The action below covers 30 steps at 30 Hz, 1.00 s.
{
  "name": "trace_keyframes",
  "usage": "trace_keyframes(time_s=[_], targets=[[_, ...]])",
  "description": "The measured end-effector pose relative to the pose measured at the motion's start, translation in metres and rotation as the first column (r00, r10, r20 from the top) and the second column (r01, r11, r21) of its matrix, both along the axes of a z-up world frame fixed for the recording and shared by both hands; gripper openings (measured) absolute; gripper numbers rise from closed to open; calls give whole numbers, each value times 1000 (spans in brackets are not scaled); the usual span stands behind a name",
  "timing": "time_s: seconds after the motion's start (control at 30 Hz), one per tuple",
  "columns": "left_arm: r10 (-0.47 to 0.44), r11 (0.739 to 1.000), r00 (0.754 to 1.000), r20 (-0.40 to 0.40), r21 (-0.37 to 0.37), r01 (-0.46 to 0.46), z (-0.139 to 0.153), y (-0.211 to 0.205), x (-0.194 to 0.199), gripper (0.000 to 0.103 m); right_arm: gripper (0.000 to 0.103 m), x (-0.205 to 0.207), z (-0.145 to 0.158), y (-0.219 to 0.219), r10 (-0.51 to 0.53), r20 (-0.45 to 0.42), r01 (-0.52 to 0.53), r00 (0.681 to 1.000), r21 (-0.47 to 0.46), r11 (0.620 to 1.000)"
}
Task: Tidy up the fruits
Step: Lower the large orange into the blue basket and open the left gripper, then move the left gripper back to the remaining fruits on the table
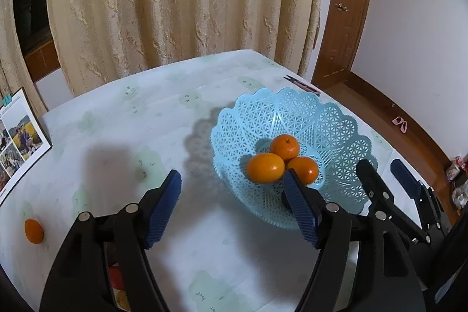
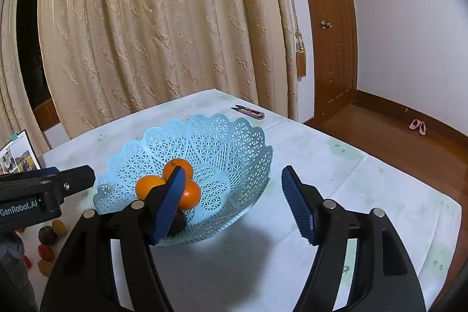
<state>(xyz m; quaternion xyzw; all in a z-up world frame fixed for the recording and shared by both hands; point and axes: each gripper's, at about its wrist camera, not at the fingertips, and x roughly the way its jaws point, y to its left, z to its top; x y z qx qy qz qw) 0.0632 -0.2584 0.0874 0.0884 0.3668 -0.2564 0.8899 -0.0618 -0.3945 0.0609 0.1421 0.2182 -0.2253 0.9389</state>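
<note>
A light blue lattice basket [image 1: 336,122] [image 2: 234,142] stands on the white tablecloth with three oranges [image 1: 265,167] [image 2: 147,186] in its bottom. A dark round thing [image 2: 178,221] also lies in it, partly hidden by a finger. One more orange [image 1: 33,230] rests on the cloth at the far left. My left gripper [image 1: 231,180] is open and empty, hanging just left of the basket's near rim. Its right finger overlaps the rim. My right gripper [image 2: 234,174] [image 1: 380,165] is open and empty over the basket's near right side.
Several small red, yellow and brown fruits [image 2: 46,236] [image 1: 117,277] lie on the cloth below the left gripper. Thread snips [image 2: 248,111] [image 1: 304,85] sit at the table's far corner. A photo calendar [image 1: 17,142] stands at the left edge. Curtains hang behind the table.
</note>
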Motion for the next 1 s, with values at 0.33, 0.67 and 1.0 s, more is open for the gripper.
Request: trace_keyframes(time_s=[0.33,0.67,1.0], targets=[[53,998,998,41,29,-54,3,17,-4,79,73,0,1,2,15,3,-15,1000,0,1000],[104,994,993,52,32,-106,5,48,-8,81,73,0,1,5,52,5,-52,999,26,998],[246,969,968,57,26,-247,11,116,7,81,74,-1,7,20,131,34,-133,991,89,987]])
